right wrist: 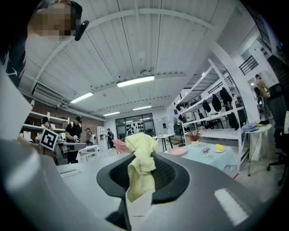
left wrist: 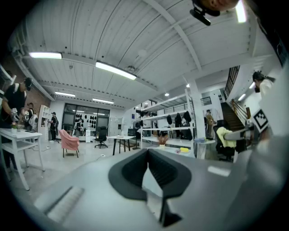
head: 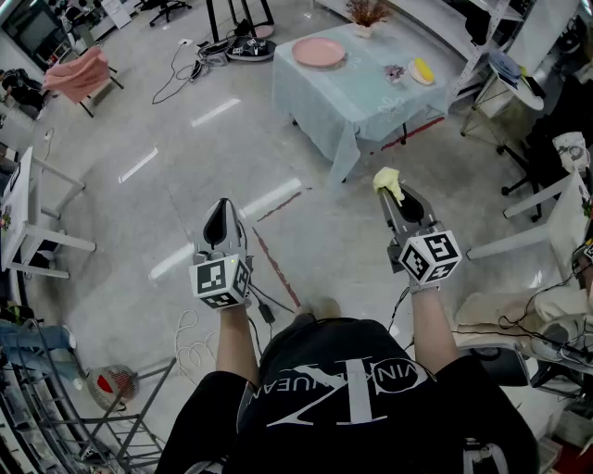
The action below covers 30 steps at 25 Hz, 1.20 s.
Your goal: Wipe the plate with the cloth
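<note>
A pink plate lies on a table with a pale blue cloth cover far ahead of me; the same plate shows small in the right gripper view. My right gripper is shut on a pale yellow cloth, which sticks out past the jaw tips; in the right gripper view the cloth hangs between the jaws. My left gripper is shut with nothing in it. Both grippers are held over the bare floor, well short of the table.
On the table also stand a small dried plant, a white saucer with something yellow and a small ornament. A pink chair, white tables, cables, office chairs and people surround the floor.
</note>
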Each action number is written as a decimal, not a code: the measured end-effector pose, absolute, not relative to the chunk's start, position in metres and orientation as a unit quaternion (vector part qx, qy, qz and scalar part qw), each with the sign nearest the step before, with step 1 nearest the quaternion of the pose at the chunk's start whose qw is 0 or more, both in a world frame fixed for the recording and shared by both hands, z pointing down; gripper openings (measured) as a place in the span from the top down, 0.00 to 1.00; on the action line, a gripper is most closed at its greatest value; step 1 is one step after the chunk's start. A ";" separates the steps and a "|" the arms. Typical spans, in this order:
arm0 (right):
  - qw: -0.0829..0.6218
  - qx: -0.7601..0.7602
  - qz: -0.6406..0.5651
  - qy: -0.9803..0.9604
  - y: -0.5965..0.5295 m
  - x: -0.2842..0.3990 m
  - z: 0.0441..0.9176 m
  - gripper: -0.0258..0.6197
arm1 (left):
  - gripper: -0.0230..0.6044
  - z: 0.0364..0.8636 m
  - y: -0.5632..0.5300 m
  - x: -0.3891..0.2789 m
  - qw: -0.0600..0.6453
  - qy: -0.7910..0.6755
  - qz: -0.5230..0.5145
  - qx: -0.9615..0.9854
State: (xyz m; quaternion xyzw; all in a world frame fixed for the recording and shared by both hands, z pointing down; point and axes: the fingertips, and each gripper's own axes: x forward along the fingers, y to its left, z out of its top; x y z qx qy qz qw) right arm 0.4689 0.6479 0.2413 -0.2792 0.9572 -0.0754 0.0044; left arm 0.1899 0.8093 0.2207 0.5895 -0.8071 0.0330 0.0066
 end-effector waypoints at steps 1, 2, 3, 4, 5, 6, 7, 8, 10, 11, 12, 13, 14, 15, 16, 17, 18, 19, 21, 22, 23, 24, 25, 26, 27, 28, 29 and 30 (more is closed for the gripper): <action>-0.001 -0.278 -0.073 0.958 0.650 0.469 0.242 0.82 | 0.96 0.222 0.809 0.191 0.010 -0.807 0.030 0.590; -0.006 -0.276 -0.070 0.959 0.652 0.469 0.243 0.82 | 0.96 0.224 0.809 0.192 0.014 -0.806 0.026 0.590; -0.010 -0.275 -0.068 0.959 0.653 0.469 0.244 0.82 | 0.96 0.225 0.809 0.193 0.017 -0.806 0.023 0.591; -0.012 -0.274 -0.067 0.959 0.655 0.469 0.244 0.82 | 0.96 0.226 0.809 0.193 0.021 -0.806 0.021 0.591; -0.014 -0.274 -0.067 0.959 0.655 0.470 0.244 0.82 | 0.96 0.226 0.809 0.194 0.023 -0.806 0.019 0.592; -0.014 -0.274 -0.067 0.959 0.655 0.470 0.243 0.82 | 0.96 0.226 0.808 0.195 0.024 -0.805 0.019 0.593; -0.014 -0.275 -0.067 0.959 0.654 0.470 0.242 0.83 | 0.96 0.225 0.806 0.195 0.024 -0.804 0.018 0.594; -0.014 -0.276 -0.066 0.959 0.652 0.470 0.241 0.83 | 0.96 0.223 0.803 0.195 0.024 -0.803 0.018 0.596; -0.014 -0.278 -0.065 0.958 0.648 0.470 0.239 0.83 | 0.96 0.219 0.797 0.195 0.022 -0.801 0.018 0.598; -0.016 -0.279 -0.064 0.958 0.647 0.471 0.239 0.83 | 0.96 0.217 0.794 0.195 0.021 -0.800 0.017 0.599; -0.017 -0.279 -0.063 0.958 0.645 0.471 0.240 0.83 | 0.96 0.216 0.791 0.195 0.021 -0.800 0.014 0.600; -0.019 -0.280 -0.062 0.958 0.642 0.471 0.241 0.83 | 0.96 0.217 0.788 0.196 0.021 -0.799 0.011 0.600; -0.019 -0.280 -0.061 0.958 0.639 0.470 0.243 0.83 | 0.96 0.218 0.786 0.196 0.022 -0.799 0.009 0.601; -0.017 -0.281 -0.062 0.958 0.636 0.469 0.244 0.83 | 0.96 0.221 0.783 0.197 0.022 -0.798 0.009 0.602; -0.016 -0.281 -0.064 0.957 0.633 0.468 0.246 0.83 | 0.96 0.224 0.781 0.198 0.024 -0.798 0.012 0.602; -0.015 -0.281 -0.067 0.957 0.631 0.467 0.248 0.83 | 0.96 0.228 0.780 0.198 0.025 -0.797 0.016 0.603; -0.014 -0.281 -0.070 0.957 0.629 0.466 0.251 0.82 | 0.96 0.231 0.779 0.197 0.027 -0.796 0.018 0.604; -0.014 -0.281 -0.071 0.957 0.626 0.466 0.253 0.82 | 0.96 0.233 0.778 0.196 0.029 -0.796 0.019 0.605; -0.014 -0.283 -0.072 0.956 0.620 0.466 0.255 0.82 | 0.96 0.237 0.775 0.193 0.031 -0.797 0.016 0.603; -0.014 -0.284 -0.072 0.956 0.616 0.466 0.257 0.82 | 0.96 0.239 0.774 0.191 0.032 -0.799 0.013 0.601; -0.013 -0.285 -0.071 0.956 0.613 0.465 0.259 0.82 | 0.96 0.241 0.772 0.190 0.032 -0.800 0.011 0.600; -0.013 -0.285 -0.070 0.956 0.610 0.465 0.261 0.82 | 0.96 0.245 0.769 0.188 0.032 -0.800 0.009 0.598; -0.013 -0.285 -0.069 0.956 0.606 0.463 0.264 0.82 | 0.96 0.248 0.765 0.186 0.033 -0.801 0.008 0.598; -0.013 -0.285 -0.069 0.956 0.600 0.460 0.265 0.82 | 0.96 0.249 0.759 0.182 0.034 -0.801 0.008 0.598; -0.014 -0.285 -0.069 0.956 0.594 0.456 0.266 0.82 | 0.96 0.250 0.752 0.178 0.034 -0.801 0.008 0.598; -0.015 -0.286 -0.070 0.956 0.586 0.452 0.267 0.82 | 0.96 0.250 0.743 0.172 0.035 -0.801 0.009 0.598; -0.016 -0.287 -0.071 0.955 0.577 0.446 0.269 0.82 | 0.96 0.250 0.733 0.164 0.036 -0.801 0.008 0.597; -0.018 -0.289 -0.072 0.954 0.568 0.441 0.270 0.82 | 0.96 0.251 0.722 0.157 0.037 -0.802 0.006 0.596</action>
